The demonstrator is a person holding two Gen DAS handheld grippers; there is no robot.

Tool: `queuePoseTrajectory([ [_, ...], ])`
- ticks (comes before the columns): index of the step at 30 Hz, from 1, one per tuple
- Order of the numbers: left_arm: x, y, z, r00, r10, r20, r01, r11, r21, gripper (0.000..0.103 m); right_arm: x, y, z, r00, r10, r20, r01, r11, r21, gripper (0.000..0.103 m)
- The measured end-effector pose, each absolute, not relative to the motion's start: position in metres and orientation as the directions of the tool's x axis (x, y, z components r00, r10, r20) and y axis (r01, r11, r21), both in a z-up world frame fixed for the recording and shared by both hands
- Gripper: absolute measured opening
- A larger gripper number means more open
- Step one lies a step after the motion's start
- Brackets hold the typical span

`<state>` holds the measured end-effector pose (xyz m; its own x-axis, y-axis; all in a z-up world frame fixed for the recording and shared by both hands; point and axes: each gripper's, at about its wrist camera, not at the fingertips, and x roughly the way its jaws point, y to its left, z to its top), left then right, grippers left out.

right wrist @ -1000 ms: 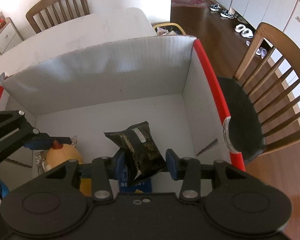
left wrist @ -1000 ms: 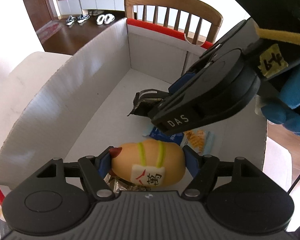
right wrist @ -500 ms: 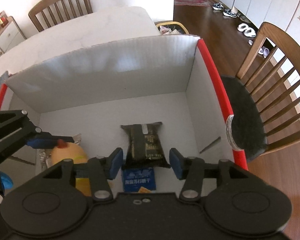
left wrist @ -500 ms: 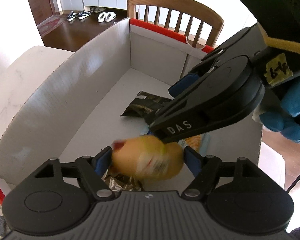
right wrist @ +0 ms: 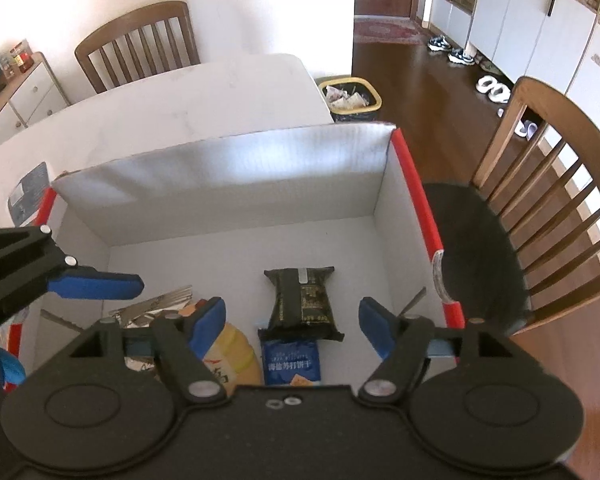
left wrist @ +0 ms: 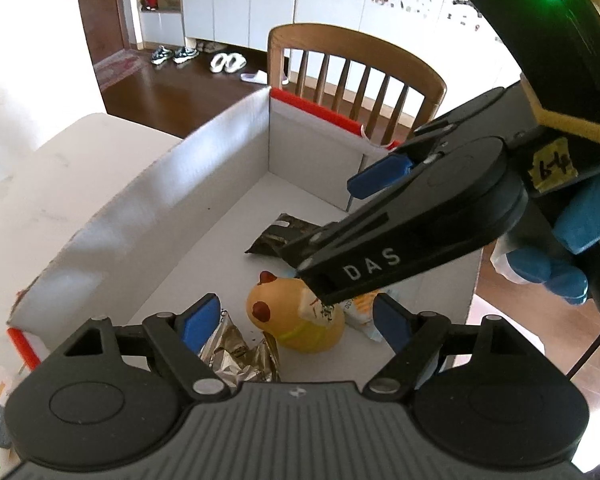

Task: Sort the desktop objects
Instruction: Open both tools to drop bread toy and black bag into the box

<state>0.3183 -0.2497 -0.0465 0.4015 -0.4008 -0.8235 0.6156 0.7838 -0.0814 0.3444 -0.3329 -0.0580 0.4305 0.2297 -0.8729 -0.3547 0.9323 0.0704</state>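
Both grippers' jaws have just been opening: yellow toy (left wrist: 296, 312) lies below the spread left gripper (left wrist: 296, 320), black packet (right wrist: 303, 300) beyond the spread right gripper (right wrist: 292, 320), both boxed; remaining items unseen.

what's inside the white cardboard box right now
In the box: a black snack packet overlapping a blue cracker packet, a yellow toy, crumpled silver foil wrapper and an orange-and-white packet. The gripper bodies cover its near end.

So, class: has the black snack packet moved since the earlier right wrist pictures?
Yes. The black snack packet was between the right tool's pads; now it lies flat on the box floor, clear of its just-opened jaws.
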Motion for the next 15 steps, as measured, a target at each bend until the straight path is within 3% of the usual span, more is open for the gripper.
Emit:
queuePoseTrajectory([
  [15, 0.275, -0.216, -0.017, 0.486, -0.404, -0.775, 0.565, 0.822, -0.074, 0.083, 0.309, -0.333, -0.029, 0.47, 0.299, -0.83, -0.388, 0.915, 0.109, 0.075],
])
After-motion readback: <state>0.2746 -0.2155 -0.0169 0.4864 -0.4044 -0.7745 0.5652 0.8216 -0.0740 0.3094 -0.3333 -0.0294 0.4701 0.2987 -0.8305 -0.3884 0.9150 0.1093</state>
